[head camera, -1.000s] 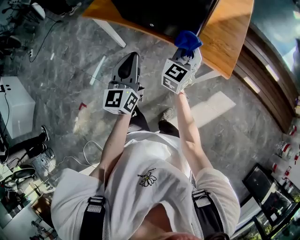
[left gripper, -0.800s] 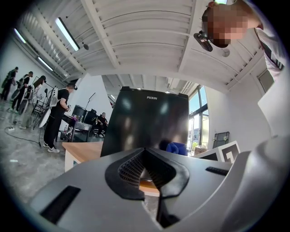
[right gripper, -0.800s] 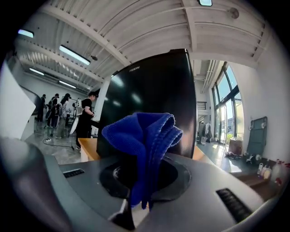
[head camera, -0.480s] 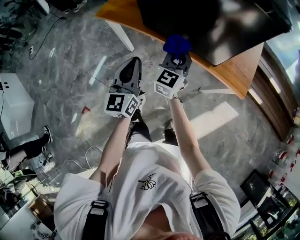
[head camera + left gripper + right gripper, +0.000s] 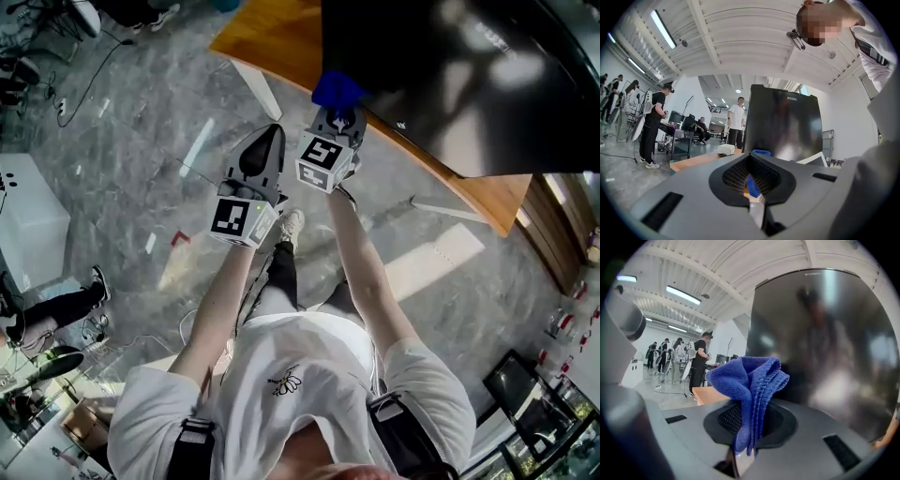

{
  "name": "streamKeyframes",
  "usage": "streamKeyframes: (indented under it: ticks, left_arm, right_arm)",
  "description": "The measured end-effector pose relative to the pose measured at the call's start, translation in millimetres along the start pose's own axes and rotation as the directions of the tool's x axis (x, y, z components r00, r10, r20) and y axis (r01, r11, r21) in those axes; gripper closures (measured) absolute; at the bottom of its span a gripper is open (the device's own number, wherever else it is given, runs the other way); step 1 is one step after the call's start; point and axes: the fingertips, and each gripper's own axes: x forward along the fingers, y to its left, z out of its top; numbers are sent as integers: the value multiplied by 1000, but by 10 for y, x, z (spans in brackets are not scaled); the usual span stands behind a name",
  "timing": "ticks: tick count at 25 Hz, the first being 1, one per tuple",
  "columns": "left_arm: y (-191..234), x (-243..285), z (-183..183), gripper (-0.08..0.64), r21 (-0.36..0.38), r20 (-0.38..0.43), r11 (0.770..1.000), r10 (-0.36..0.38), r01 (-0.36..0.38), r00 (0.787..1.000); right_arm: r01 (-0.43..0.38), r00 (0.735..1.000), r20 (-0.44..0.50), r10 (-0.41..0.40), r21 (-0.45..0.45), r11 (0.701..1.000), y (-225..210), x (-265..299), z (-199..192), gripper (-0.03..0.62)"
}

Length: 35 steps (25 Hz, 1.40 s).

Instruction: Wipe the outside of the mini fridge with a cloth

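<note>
pinching the soft, limp cloth [image 5: 747,380] by its fold, the right tongs [image 5: 746,446] hover just before the slick mini fridge [image 5: 825,348]; left tongs [image 5: 754,190], farther from it, seem closed on nothing.

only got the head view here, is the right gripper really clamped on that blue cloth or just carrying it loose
Observer: Clamped. The right gripper view shows the right gripper shut on the blue cloth, which stands folded above it.
Operator: and the left one
Observer: In its own view the left gripper is shut with nothing held.
Operator: cloth on the fridge yet
Observer: I cannot tell contact. The mini fridge shows its glossy black front filling the view behind the cloth.
</note>
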Motion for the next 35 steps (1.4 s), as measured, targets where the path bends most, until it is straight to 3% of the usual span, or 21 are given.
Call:
streamKeyframes:
  ticks: [5, 16, 28, 35]
  left_arm:
    - [295, 86, -89, 555, -3, -21, 1000, 4, -4, 1000]
    - [467, 193, -220, 555, -22, -30, 1000, 13, -13, 999]
    - [-221, 24, -460, 555, -41, -85, 999, -37, 34, 996]
    - [-690, -44, -558, 555, -56, -102, 998, -22, 16, 995]
  right_arm:
    - [8, 1000, -1, -8, -49, 999, 294, 347, -81, 522]
    - [58, 998, 8, -58, -95, 994, 318, 549, -168, 520]
    - [100, 995, -8, -102, -107, 989, -307, 0, -273, 520]
    - [99, 995, -8, -101, -133, 986, -829, -384, -328, 520]
